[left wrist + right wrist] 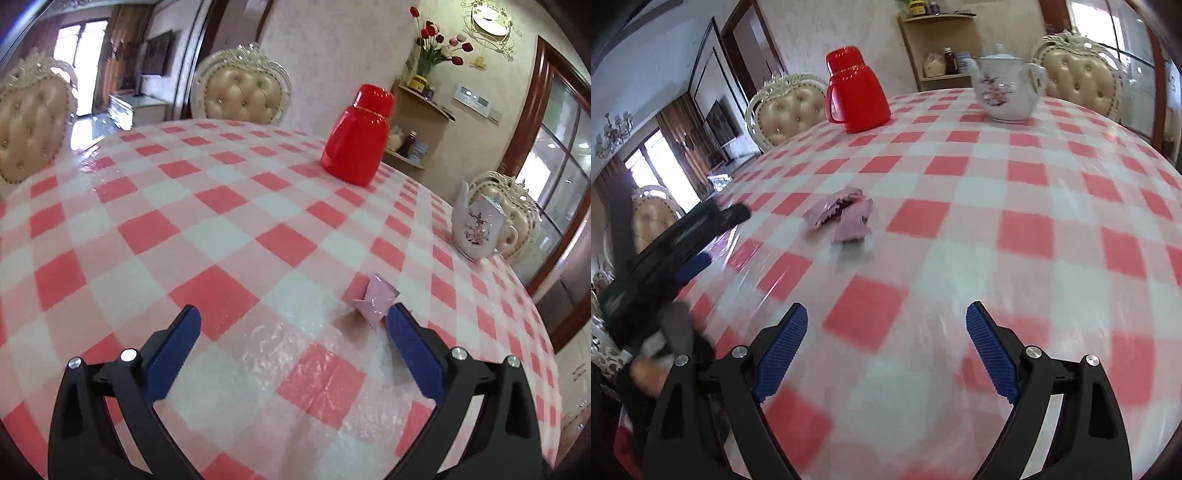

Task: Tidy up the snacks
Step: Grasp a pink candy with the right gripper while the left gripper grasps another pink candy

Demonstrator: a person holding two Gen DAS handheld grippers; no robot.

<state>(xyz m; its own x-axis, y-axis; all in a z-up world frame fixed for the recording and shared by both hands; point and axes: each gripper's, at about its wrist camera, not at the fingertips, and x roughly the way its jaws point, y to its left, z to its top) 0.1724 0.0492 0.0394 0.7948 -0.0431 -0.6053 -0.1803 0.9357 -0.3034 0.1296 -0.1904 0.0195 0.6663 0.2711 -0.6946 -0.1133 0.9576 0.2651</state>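
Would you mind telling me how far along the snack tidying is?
Nothing looks done yet: the pink snack packets lie loose on the checked tablecloth. Both the left tool and the right tool are open and empty. Gathering the packets remains.

Table: round, red-and-white checked cloth under clear plastic.
Jug: red, lidded, upright at the far side.
Teapot: white, floral, near the edge, well apart from the jug.
Chairs: tufted, cream, around the table.
Shelf: jars, flowers above.
Clock: on the wall.
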